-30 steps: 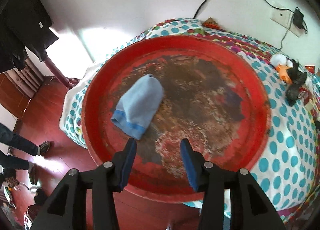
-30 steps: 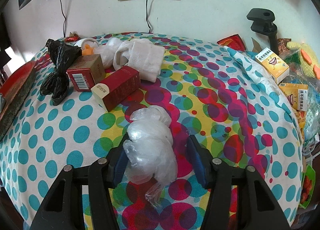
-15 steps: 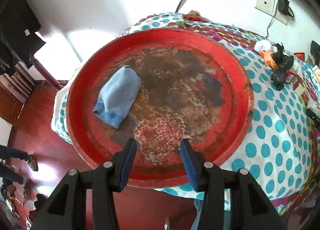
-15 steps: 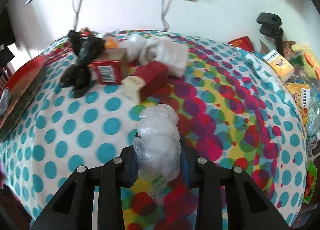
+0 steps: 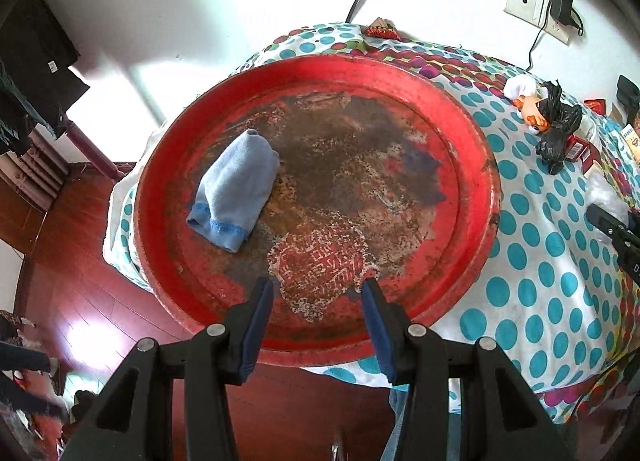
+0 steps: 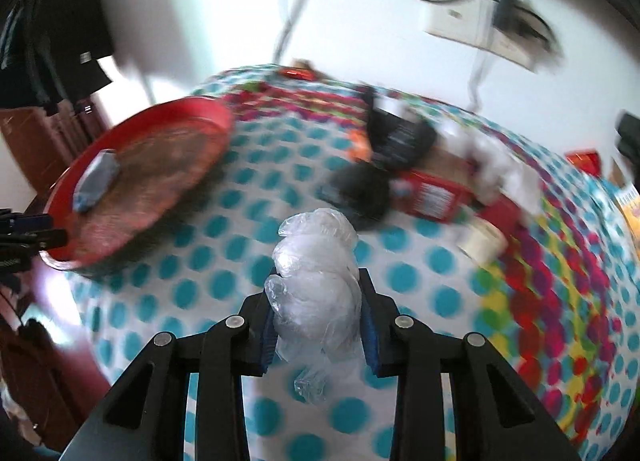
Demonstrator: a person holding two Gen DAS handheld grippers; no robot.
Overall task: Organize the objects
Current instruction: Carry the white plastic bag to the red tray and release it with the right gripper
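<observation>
A big round red tray [image 5: 476, 157] with a worn brown middle lies at the left end of the polka-dot table [image 5: 560, 285]. A folded light blue cloth [image 5: 236, 189] lies in its left half. My left gripper [image 5: 318, 297] is open and empty over the tray's near rim. My right gripper [image 6: 318, 305] is shut on a crumpled clear plastic bag [image 6: 316, 281] and holds it above the table, right of the tray [image 6: 200, 109]. The right gripper also shows at the right edge of the left wrist view [image 5: 616, 225].
A black plastic bag [image 6: 360, 189], red boxes [image 6: 432, 193], white cloths [image 6: 496, 165] and a small toy [image 5: 528, 109] lie in a heap at the back of the table. A wall socket with a plugged charger [image 5: 560, 9] is behind. Wooden floor [image 5: 80, 261] lies left of the table.
My right gripper closed on the plastic bag, lifted it and swung left toward the red tray. My left gripper stayed open over the tray's near rim, shifting a little.
</observation>
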